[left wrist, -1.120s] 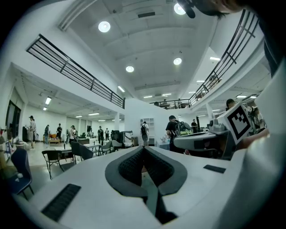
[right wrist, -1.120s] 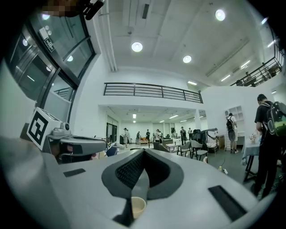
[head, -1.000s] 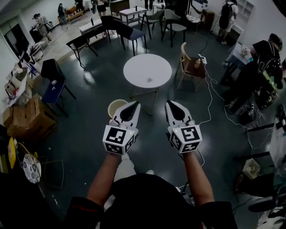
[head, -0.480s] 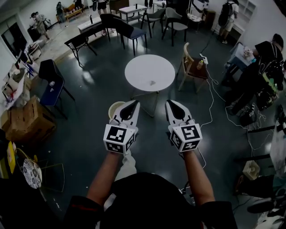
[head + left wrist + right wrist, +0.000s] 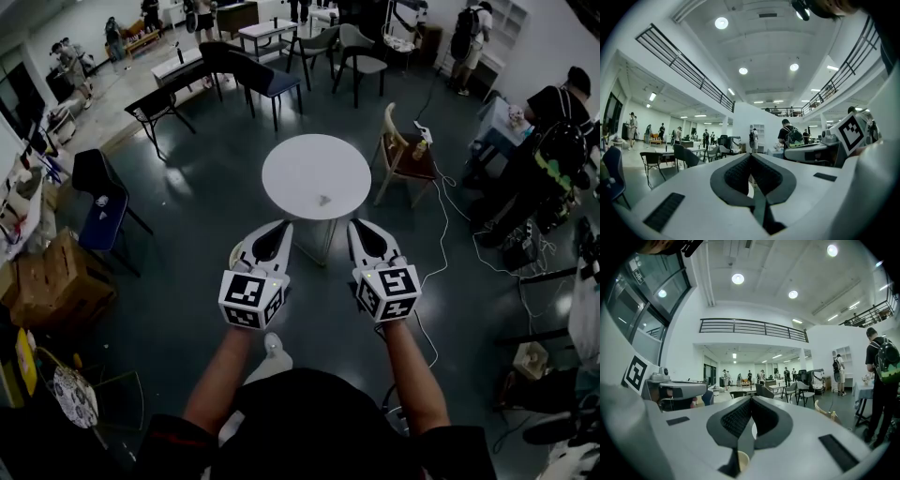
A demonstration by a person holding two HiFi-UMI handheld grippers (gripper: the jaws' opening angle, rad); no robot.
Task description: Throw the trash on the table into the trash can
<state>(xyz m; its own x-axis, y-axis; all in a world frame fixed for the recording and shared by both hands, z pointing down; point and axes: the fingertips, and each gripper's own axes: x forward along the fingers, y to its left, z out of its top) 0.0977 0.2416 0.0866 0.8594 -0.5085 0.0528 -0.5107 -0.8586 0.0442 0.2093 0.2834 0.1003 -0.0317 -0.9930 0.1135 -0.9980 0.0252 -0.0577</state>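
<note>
Head view, near to far. The person's bare forearms [image 5: 221, 373] reach forward over the dark polished floor [image 5: 187, 202]. Each carries a white two-jaw tool with a black-and-white marker cube.

The left gripper [image 5: 283, 228] has its jaws pressed together with nothing between them, as the left gripper view confirms [image 5: 750, 155]. The right gripper [image 5: 356, 228] is likewise closed and empty [image 5: 751, 399]. Both point away from the person, tips converging slightly.

Just left of the left gripper, and partly hidden behind it, the rim of a round beige trash can [image 5: 234, 253] stands on the floor.

Beyond the tips stands the round white pedestal table [image 5: 300, 159]. On its near half lies the task's thing, a small pale grey scrap of trash [image 5: 324, 200]. It sits ahead of both grippers, roughly on the line between them, and appears slightly nearer the right gripper. The scrap is too small to show a long axis or a facing direction.

Right of the table is a light wooden chair [image 5: 398, 150]. Standing people [image 5: 466, 33] occupy the far end of the room.
</note>
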